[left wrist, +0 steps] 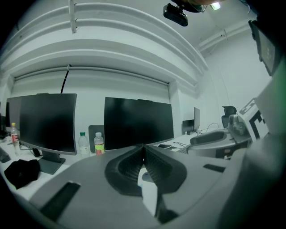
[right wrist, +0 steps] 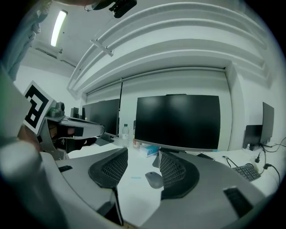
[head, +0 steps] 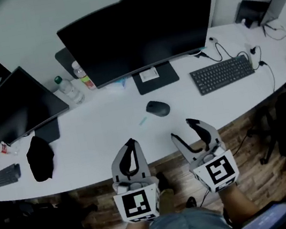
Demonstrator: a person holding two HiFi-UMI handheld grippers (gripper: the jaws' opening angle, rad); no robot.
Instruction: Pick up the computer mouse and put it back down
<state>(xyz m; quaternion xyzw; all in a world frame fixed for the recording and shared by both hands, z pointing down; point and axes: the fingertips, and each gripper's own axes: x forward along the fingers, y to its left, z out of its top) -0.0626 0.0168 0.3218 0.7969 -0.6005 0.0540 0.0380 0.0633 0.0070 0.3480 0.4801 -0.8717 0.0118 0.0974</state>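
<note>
Where the white desk [head: 109, 138] curves toward the person, both grippers are held at its near edge, pointing across it.

Left gripper [head: 130, 143]: jaws together, tips meeting, nothing between them.

Right gripper [head: 183, 129]: jaws apart, empty. The right gripper view frames the computer mouse [head: 158, 108] in the gap, but it sits beyond the tips, untouched.

The mouse lies flat on the desk, ahead of the right gripper and a little toward the left one, apart from both. A small pale-blue scrap [head: 142, 121] lies just beside it, on the near left.

Farther back, right side: black keyboard [head: 222, 74], cables trailing past it.

Behind the mouse: the stand of the large central monitor [head: 137, 30], screen dark.

Left of that stand: two plastic bottles [head: 69, 89], one clear with a green cap, one with a red-and-yellow label.

Far left: a second dark monitor [head: 14, 105], with a black cloth heap [head: 40, 157] in front of it near the desk's front edge.
</note>
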